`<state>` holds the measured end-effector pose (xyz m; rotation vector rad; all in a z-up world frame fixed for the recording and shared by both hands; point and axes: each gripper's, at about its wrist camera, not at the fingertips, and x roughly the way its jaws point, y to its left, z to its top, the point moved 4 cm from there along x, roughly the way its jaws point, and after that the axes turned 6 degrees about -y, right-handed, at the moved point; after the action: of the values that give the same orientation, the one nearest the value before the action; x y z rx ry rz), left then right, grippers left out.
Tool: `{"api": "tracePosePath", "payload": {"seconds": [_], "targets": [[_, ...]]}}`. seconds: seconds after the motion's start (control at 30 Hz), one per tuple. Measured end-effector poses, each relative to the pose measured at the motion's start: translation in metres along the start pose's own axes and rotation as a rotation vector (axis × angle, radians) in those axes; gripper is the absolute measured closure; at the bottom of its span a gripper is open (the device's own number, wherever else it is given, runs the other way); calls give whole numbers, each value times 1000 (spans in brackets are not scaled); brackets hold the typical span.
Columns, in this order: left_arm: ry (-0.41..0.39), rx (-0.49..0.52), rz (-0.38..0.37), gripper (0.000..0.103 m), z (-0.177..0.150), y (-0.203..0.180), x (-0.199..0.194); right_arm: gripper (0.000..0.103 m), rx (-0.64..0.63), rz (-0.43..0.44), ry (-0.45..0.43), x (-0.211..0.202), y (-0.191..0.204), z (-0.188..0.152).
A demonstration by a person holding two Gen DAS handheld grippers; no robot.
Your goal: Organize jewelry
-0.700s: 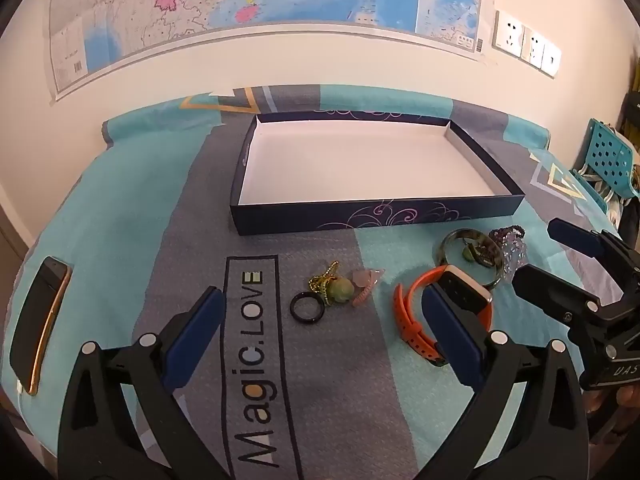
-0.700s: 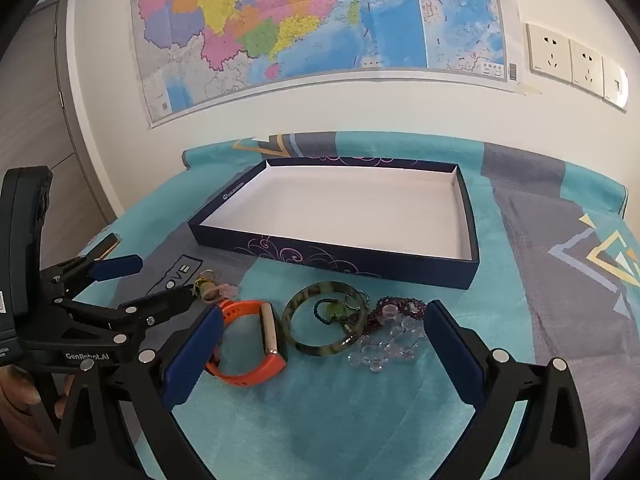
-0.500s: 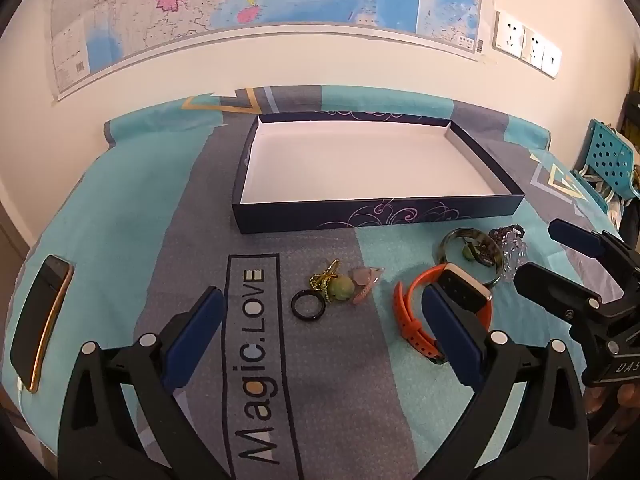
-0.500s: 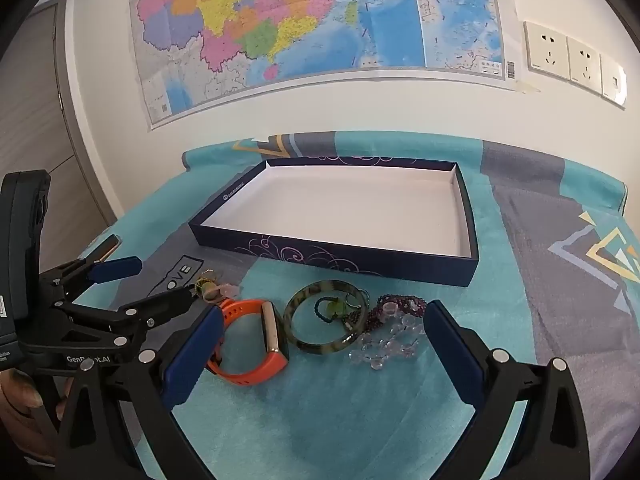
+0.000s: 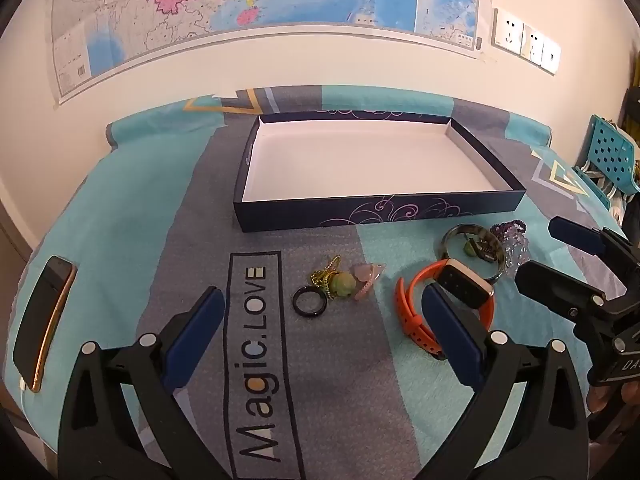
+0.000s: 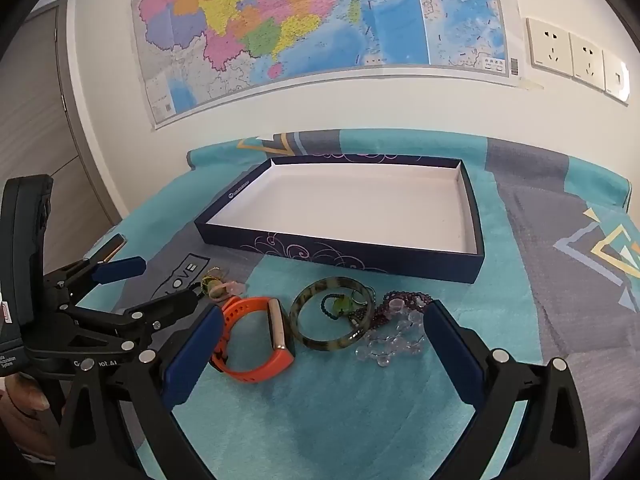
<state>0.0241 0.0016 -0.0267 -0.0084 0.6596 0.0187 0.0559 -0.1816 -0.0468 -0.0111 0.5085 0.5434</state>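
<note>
A shallow dark blue box point(image 5: 376, 214) point(image 6: 344, 254) with a white inside stands empty at the back of the table. In front of it lie a black ring point(image 5: 307, 300), a green and gold charm point(image 5: 338, 282), a pink piece point(image 5: 366, 276), an orange watch band point(image 5: 412, 312) point(image 6: 248, 336), a mottled green bangle point(image 5: 452, 236) point(image 6: 316, 340) and purple and clear beads point(image 5: 514, 240) point(image 6: 394, 334). My left gripper point(image 5: 322, 334) is open and empty, short of the ring. My right gripper point(image 6: 320, 354) is open and empty, short of the bangle.
A phone point(image 5: 42, 330) lies at the table's left edge. A teal and grey cloth point(image 5: 120, 208) covers the table. A map and wall sockets point(image 6: 572, 54) are on the wall behind. A teal perforated chair point(image 5: 610, 156) stands at far right.
Both grippers have eased slightly back and up; the view of the jewelry barely shifts. Nothing was taken hold of.
</note>
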Motion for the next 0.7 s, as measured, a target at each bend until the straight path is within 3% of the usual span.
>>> {"api": "tracePosePath", "payload": {"seconds": [0.7], "targets": [[14,8,-28,6,-5,-7,4,7,13,13,25,3,-4,-1]]}}
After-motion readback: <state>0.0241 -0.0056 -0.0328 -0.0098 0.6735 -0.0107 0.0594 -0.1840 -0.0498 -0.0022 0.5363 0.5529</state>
